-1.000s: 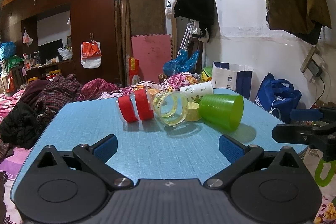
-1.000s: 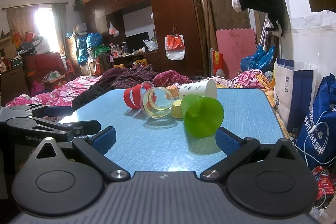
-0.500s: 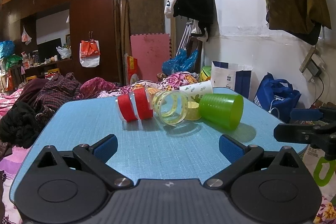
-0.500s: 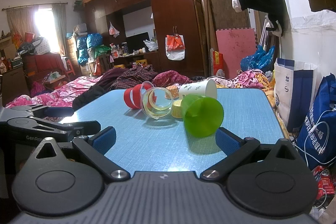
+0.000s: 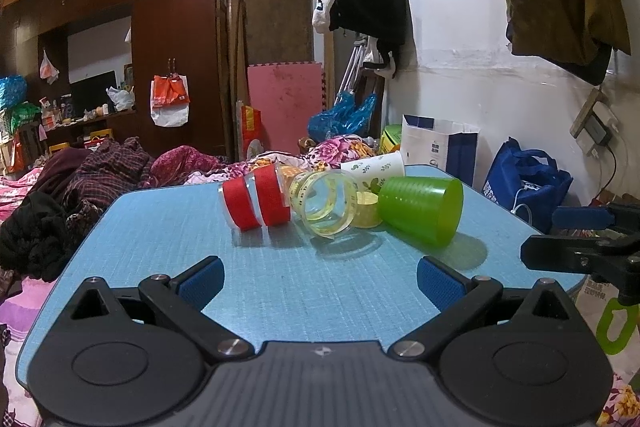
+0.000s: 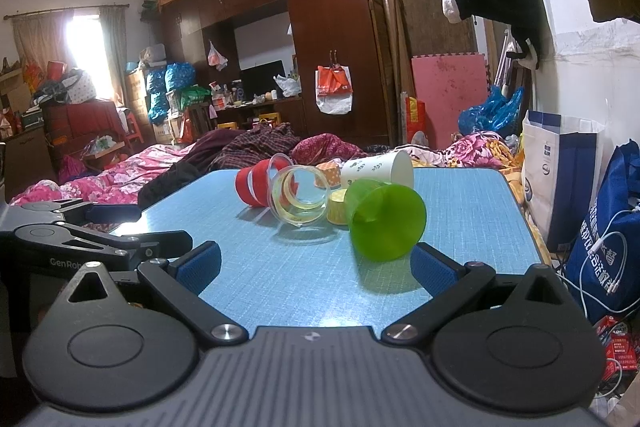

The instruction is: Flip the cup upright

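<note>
Several cups lie on their sides in a cluster on the blue table (image 5: 160,227): a green plastic cup (image 5: 420,209) (image 6: 382,223), a clear cup with yellow bands (image 5: 326,203) (image 6: 298,201), a clear cup with red bands (image 5: 256,201) (image 6: 254,185), a small yellow cup (image 5: 366,213) and a white paper cup (image 5: 378,169) (image 6: 380,169) behind. My left gripper (image 5: 320,277) is open and empty, short of the cluster. My right gripper (image 6: 316,265) is open and empty, its right pad (image 6: 434,273) close to the green cup.
The table's right edge (image 6: 524,227) borders a white paper bag (image 6: 560,167) and a blue bag (image 6: 608,227) on the floor. A bed with heaped clothes (image 5: 80,179) lies behind and left of the table. The right gripper shows at the right of the left wrist view (image 5: 584,247).
</note>
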The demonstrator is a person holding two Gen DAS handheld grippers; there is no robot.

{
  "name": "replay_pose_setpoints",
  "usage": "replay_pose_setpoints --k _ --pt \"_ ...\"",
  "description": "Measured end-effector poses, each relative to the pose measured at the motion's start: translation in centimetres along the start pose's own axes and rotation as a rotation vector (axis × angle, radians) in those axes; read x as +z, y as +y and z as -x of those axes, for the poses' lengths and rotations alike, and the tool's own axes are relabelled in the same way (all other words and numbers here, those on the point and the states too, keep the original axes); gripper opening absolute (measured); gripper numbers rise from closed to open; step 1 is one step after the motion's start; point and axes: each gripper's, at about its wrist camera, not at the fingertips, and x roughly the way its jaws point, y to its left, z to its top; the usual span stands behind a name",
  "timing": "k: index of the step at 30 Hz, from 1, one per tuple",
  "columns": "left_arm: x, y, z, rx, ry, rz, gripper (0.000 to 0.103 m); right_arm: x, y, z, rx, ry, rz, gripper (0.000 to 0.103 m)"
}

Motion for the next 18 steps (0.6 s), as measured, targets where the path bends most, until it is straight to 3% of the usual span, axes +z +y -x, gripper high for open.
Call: replay_pose_setpoints --k 18 --pt "-0.14 -0.22 -0.05 -0.006 0.006 -0.006 0.103 -0.08 -0.07 -0.06 0.001 0.000 0.001 0.102"
